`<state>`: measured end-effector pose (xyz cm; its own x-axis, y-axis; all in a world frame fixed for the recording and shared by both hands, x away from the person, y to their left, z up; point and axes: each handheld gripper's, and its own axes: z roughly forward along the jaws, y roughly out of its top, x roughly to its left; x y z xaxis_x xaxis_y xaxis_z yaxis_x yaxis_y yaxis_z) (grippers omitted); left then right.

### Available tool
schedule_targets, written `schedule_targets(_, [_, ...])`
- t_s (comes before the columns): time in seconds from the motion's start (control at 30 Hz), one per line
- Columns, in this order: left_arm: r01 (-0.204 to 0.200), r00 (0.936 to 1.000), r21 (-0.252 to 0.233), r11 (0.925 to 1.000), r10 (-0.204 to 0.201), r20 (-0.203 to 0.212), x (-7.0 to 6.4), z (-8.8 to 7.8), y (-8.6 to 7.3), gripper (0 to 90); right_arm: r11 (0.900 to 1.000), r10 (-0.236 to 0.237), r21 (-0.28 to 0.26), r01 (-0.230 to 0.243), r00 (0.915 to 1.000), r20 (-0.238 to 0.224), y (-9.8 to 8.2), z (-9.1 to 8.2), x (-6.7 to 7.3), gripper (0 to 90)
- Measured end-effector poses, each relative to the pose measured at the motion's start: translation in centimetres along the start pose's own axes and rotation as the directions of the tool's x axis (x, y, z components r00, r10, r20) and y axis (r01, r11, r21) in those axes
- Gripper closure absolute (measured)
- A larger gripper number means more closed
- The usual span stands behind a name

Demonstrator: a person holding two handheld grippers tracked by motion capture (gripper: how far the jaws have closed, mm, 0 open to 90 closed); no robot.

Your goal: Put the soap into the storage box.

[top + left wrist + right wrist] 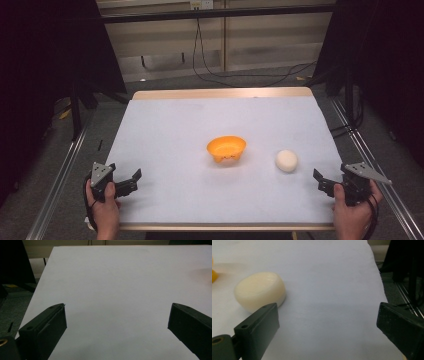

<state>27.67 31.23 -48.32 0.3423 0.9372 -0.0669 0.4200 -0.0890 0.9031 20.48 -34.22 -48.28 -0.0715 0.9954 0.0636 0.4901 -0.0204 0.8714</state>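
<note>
White tabletop (165, 130) spread wide, and on it an orange bowl (226, 148) sits near the middle, upright. To its right, well apart, lies a cream round lump (286, 160). Left claw (131, 181) hovers at the near left corner, jaws spread wide, nothing between them. Right claw (321, 181) at the near right edge, released too, the lump just beyond its left jaw.

No readable text

We find no word, label, brand, number or sign that we can read, neither on the orange bowl (226, 148) nor on the cream lump (286, 160) (its surface is plain in the right gripper view as well).
</note>
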Motion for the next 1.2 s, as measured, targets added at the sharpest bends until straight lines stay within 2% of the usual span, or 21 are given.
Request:
schedule_targets(0.03, [0.003, 1.0000, -0.001, 1.0000, -0.003, 0.001, 0.0, 0.0, 0.0, 1.8, 1.000, -0.002, 0.013, 0.001, 0.9997, 0.023, 0.1, 0.2, 0.1, 4.3])
schedule_targets(0.07, [-0.002, 1.0000, -0.005, 1.0000, 0.002, 0.003, -0.1, -0.1, 0.0, 1.8, 0.999, -0.028, 0.027, 0.026, 0.9978, 0.060, 0.4, 0.3, 0.6, 8.2])
schedule_targets(0.1, [-0.002, 1.0000, -0.005, 1.0000, 0.002, 0.003, -0.1, -0.1, 0.0, 1.8, 0.999, -0.028, 0.027, 0.026, 0.9978, 0.060, 0.4, 0.3, 0.6, 8.2])
schedule_targets(0.13, [-0.003, 1.0000, -0.006, 1.0000, 0.003, 0.004, -0.1, -0.1, 0.0, 1.8, 0.997, -0.056, 0.057, 0.053, 0.9963, 0.065, 0.5, 0.5, 1.1, 8.8])
schedule_targets(0.2, [-0.007, 1.0000, -0.007, 0.9999, 0.007, 0.001, 0.0, -0.1, 0.0, 1.8, 0.994, -0.076, 0.087, 0.072, 0.9964, 0.038, 0.5, 0.6, 1.5, 8.8])
schedule_targets(0.23, [-0.007, 1.0000, -0.007, 0.9999, 0.007, 0.001, 0.0, -0.1, 0.0, 1.8, 0.994, -0.076, 0.087, 0.072, 0.9964, 0.038, 0.5, 0.6, 1.5, 8.8])
schedule_targets(0.3, [-0.005, 1.0000, -0.008, 1.0000, 0.005, 0.003, -0.1, -0.1, 0.0, 1.8, 0.992, -0.088, 0.096, 0.086, 0.9961, 0.007, 0.4, 0.4, 1.7, 9.5])
schedule_targets(0.37, [-0.008, 1.0000, -0.007, 0.9999, 0.008, 0.002, -0.1, -0.1, 0.0, 1.8, 0.990, -0.098, 0.099, 0.097, 0.9952, 0.007, 0.4, 0.3, 1.7, 12.1])
schedule_targets(0.4, [-0.009, 1.0000, -0.006, 0.9999, 0.009, 0.003, -0.1, -0.1, 0.0, 1.8, 0.987, -0.106, 0.120, 0.107, 0.9942, -0.017, 0.4, 0.3, 1.6, 15.5])
schedule_targets(0.47, [-0.010, 0.9999, -0.006, 0.9999, 0.010, 0.003, -0.1, -0.1, 0.0, 1.8, 0.986, -0.102, 0.127, 0.106, 0.9940, -0.041, 0.4, 0.3, 1.4, 15.5])
schedule_targets(0.67, [-0.010, 0.9999, -0.005, 0.9999, 0.010, 0.001, -0.1, -0.1, 0.0, 1.9, 0.983, -0.095, 0.148, 0.107, 0.9921, -0.082, 0.9, 0.3, 1.1, 12.1])
schedule_targets(0.73, [-0.006, 1.0000, -0.004, 1.0000, 0.006, 0.005, -0.2, -0.1, 0.0, 1.9, 0.979, -0.102, 0.164, 0.122, 0.9867, -0.127, 1.3, 0.5, 1.1, 7.5])
schedule_targets(0.77, [-0.008, 1.0000, -0.003, 1.0000, 0.008, 0.004, -0.1, -0.1, 0.0, 1.9, 0.979, -0.102, 0.164, 0.122, 0.9867, -0.127, 1.3, 0.5, 1.1, 7.5])
schedule_targets(0.83, [-0.009, 0.9999, -0.002, 1.0000, 0.009, 0.004, -0.1, 0.0, 0.0, 1.8, 0.969, -0.119, 0.196, 0.151, 0.9794, -0.163, 1.6, 1.0, 1.3, 4.8])
schedule_targets(0.97, [-0.008, 1.0000, 0.000, 1.0000, 0.008, 0.005, -0.1, -0.1, 0.0, 1.8, 0.953, -0.143, 0.239, 0.186, 0.9718, -0.187, 2.2, 1.7, 1.9, 4.7])
schedule_targets(1.0, [-0.008, 1.0000, 0.000, 1.0000, 0.008, 0.005, -0.1, -0.1, 0.0, 1.8, 0.953, -0.143, 0.239, 0.186, 0.9718, -0.187, 2.2, 1.7, 1.9, 4.7])
schedule_targets(1.03, [-0.007, 1.0000, 0.001, 1.0000, 0.007, 0.003, -0.1, -0.1, 0.0, 1.8, 0.943, -0.158, 0.260, 0.208, 0.9664, -0.203, 2.7, 2.1, 2.2, 5.1])
schedule_targets(1.2, [-0.001, 1.0000, -0.001, 1.0000, 0.001, 0.009, 0.0, 0.0, 0.0, 1.9, 0.920, -0.177, 0.304, 0.249, 0.9536, -0.243, 3.9, 3.0, 2.9, 4.9])
